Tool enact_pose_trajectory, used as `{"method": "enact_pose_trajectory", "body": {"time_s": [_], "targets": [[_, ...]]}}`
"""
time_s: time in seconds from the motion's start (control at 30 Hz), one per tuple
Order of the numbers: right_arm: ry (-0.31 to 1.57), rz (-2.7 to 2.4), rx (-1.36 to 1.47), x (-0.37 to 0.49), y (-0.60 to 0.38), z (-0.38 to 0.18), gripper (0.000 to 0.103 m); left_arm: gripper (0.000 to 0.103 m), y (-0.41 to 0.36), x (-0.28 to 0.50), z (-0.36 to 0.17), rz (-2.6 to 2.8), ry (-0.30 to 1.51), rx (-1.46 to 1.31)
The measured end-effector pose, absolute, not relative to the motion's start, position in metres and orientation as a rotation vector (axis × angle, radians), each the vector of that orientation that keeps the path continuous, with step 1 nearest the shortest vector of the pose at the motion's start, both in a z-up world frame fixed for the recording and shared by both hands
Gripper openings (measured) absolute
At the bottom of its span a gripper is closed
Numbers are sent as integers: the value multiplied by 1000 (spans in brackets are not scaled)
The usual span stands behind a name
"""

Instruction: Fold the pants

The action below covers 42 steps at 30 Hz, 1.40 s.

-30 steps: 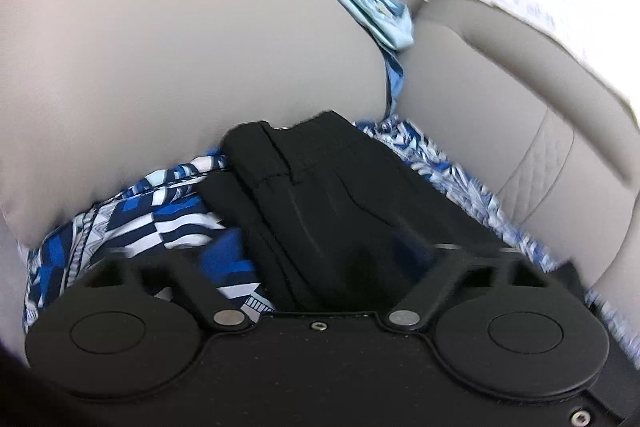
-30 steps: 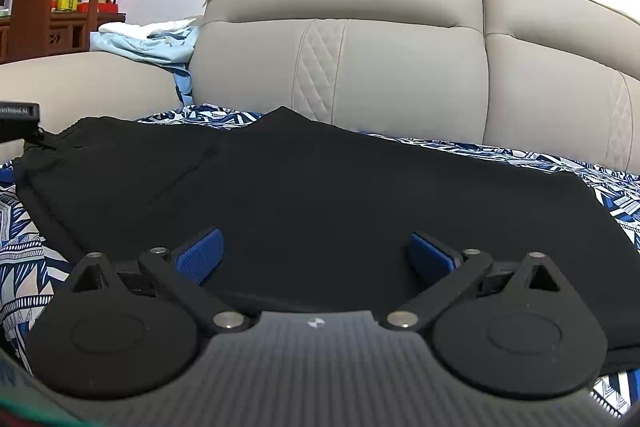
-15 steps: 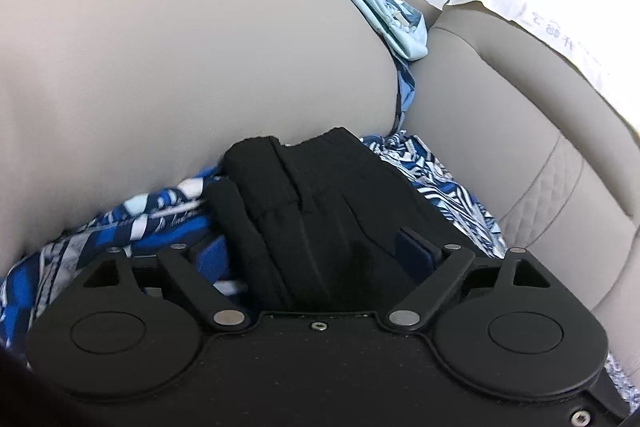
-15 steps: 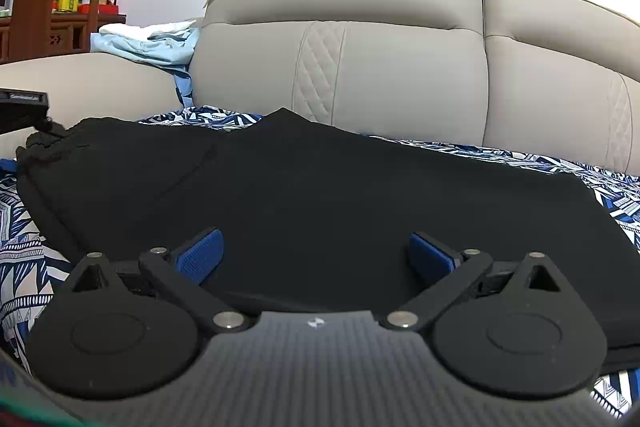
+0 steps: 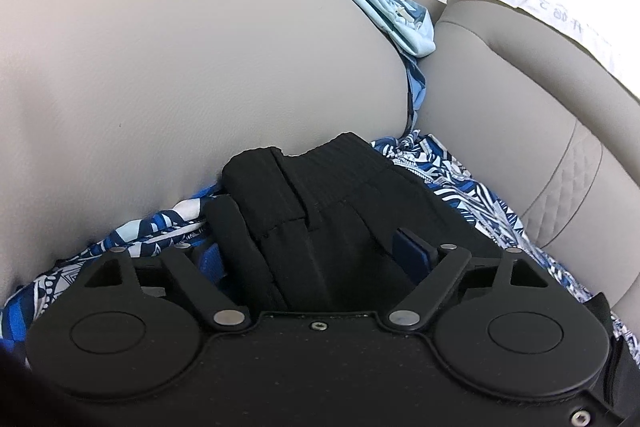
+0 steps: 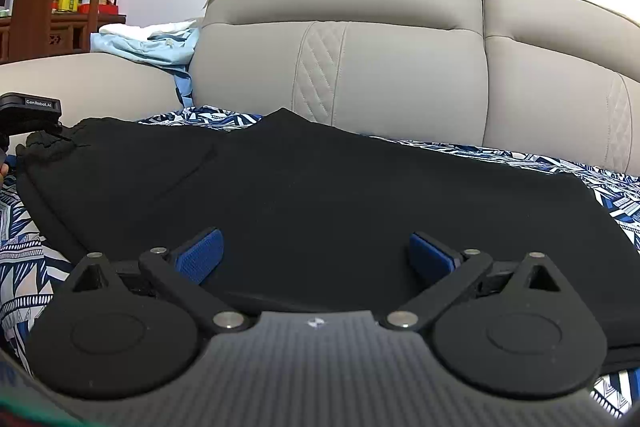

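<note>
Black pants (image 6: 320,187) on sofa, waistband between left tongs (image 5: 316,255), jaws closing

Sofa (image 6: 400,75); patterned cloth (image 6: 24,259) over seat.

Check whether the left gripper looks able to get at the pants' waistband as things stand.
Probably yes. The left gripper already straddles the bunched waistband of the black pants; its jaws, just closing, aren't visibly clamping it. Only the sofa armrest sits close behind, not between.
</note>
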State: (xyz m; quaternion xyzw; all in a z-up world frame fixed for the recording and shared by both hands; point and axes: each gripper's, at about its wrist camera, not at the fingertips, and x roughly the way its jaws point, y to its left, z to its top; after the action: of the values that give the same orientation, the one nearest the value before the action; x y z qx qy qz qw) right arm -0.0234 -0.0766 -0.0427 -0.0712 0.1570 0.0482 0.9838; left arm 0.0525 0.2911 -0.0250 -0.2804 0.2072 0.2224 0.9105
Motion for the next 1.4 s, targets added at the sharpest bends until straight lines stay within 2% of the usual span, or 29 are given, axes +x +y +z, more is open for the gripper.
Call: {"method": "enact_pose_trajectory", "body": {"time_s": [0.03,0.1,0.13,0.2,0.3,0.73,1.0,1.2,1.4], "targets": [[316,97,-143,-23,-77,-43,103,71,291,53,-24,474,435,-566],[316,97,-143,-23,-77,-43,103,51,289,54,-23,522,459,-525],[316,97,-143,-24,-76,-43,103,48,288,53,-23,527,460,-516],[316,97,-143,-23,-76,-43,103,30,289,50,-22,533,453,-522],[322,97,-143,-23,-76,-42,103,16,290,45,-16,540,428,-540],[383,211,-30,-20,-111,2,103,14,217,44,67,338,256,-435],[426,129,47,-12,-174,21,102,14,129,61,105,131,229,-321],[421,59,131,-20,-235,36,101,14,28,79,107,-120,269,-218],[325,-25,243,-36,-304,51,101,15,-97,78,69,-371,415,-77]]}}
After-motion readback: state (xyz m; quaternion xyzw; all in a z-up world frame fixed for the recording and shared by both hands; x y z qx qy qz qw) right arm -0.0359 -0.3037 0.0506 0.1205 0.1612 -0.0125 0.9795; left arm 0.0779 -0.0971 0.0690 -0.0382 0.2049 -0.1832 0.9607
